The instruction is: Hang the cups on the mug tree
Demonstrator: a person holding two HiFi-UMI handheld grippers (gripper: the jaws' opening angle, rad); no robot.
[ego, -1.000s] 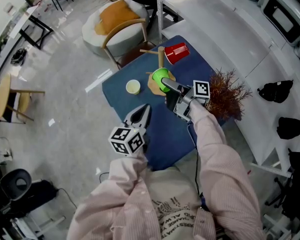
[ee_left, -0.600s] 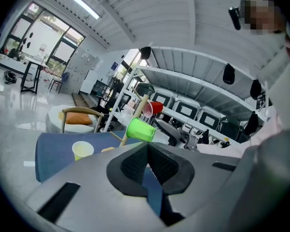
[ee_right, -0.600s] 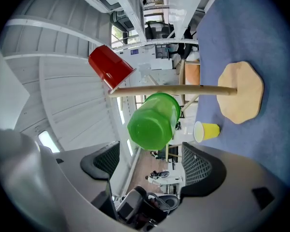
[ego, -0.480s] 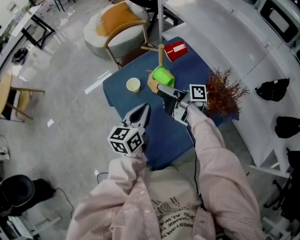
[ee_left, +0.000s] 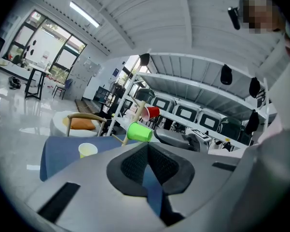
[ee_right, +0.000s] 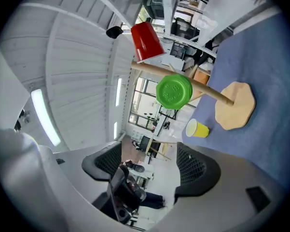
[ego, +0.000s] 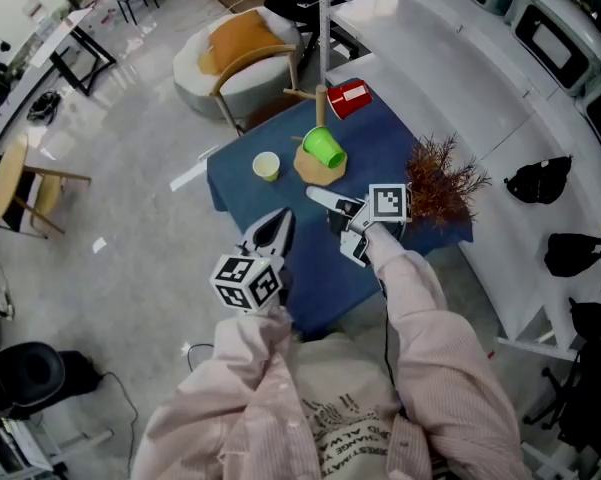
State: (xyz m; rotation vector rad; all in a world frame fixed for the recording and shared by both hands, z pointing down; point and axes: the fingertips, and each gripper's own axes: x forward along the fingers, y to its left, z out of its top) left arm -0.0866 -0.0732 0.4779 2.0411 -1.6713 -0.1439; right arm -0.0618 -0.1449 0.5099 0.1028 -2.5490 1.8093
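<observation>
Right, blue tabletop (ego: pixel 280 203) carries the lot. The mug tree (ego: pixel 321 108) stands on its wooden base at the far side, with a dried twig bunch (ego: pixel 442 180) to its right.

Right tool (ego: pixel 322 199): jaws spread, nothing between them, hanging over the tabletop just short of the tree base. Left tool (ego: pixel 279 230): jaws pressed together, empty, hovering near the front edge.

Cups: red cup (ego: pixel 349 98) is on an upper peg and green cup (ego: pixel 324 148) on a lower peg, mouth onto the peg, bottom facing the right tool. Yellow cup (ego: pixel 266 166) stands upright on the tabletop left of the base, not hung yet.

Handling, my guess: the yellow one looks like a thin disposable cup, so light, easily dented and a bit slick. Pinch the wall near the rim, one jaw inside and one outside, with low force. It'll tip if nudged.

Versus a second ago: the right tool was right up at the green cup by the tree. It has now backed off towards the person and the green cup sits on the peg alone. Left tool barely moved.
</observation>
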